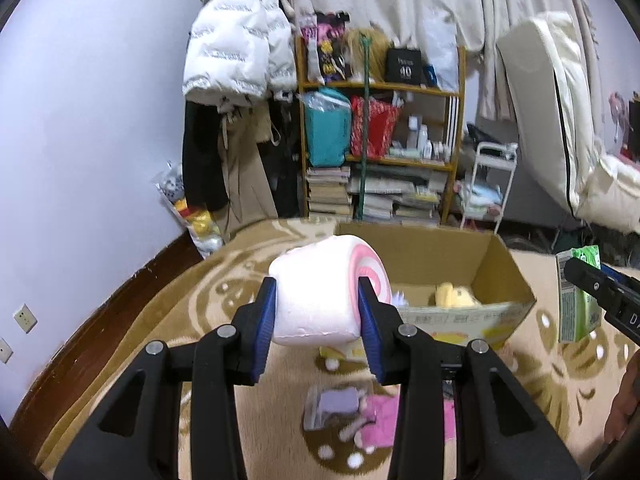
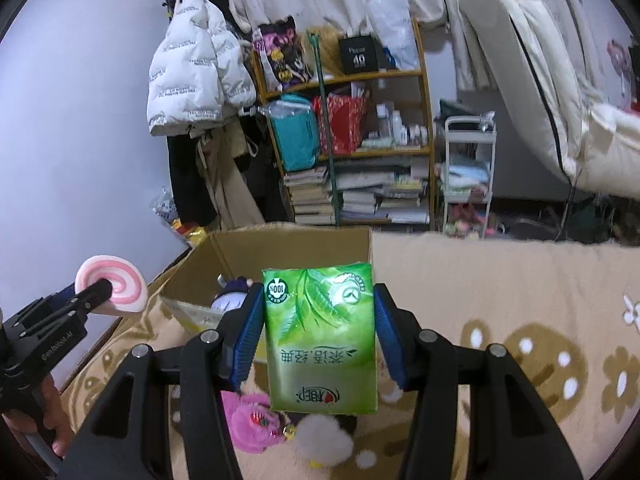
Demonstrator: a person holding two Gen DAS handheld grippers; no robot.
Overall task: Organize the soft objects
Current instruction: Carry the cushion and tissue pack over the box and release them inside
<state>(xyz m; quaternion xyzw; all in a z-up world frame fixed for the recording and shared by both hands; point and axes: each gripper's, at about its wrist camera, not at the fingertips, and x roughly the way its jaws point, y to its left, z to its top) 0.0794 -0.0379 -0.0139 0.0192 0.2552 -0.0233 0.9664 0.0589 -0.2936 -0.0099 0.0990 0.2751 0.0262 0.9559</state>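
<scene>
Left wrist view
- Left gripper [image 1: 318,312]: closed on the pink-and-white swirl cushion [image 1: 328,292], blue pads pressing into its two sides; the soft roll dents slightly under them.
- Position: cushion held off the rug, just short of the cardboard box [image 1: 500,264], likely for dropping inside.
- Box contents: a yellow plush [image 1: 454,295] already lies in it.
- Left on the rug [image 1: 248,264]: a pink plush [image 1: 384,420] and a grey packet [image 1: 334,404], under the gripper.
- Obstruction: the box's near flap hangs outward, between cushion and opening.

Right wrist view
- Right gripper [image 2: 320,332]: clamped at medium width on the green tissue pack [image 2: 320,340], print upside down, gripped by its long edges so it hangs flat.
- Position: pack raised before the box's open top.
- Box: a dark-haired doll [image 2: 234,290] shows inside.
- Neighbour: the other gripper carries the cushion at far left, beside the box, well apart from the pack.
- Rug below: pink plush and a white fluffy toy [image 2: 326,438].
- Background: shelf [image 2: 348,120] of books and bags, behind the box, no hindrance.
</scene>
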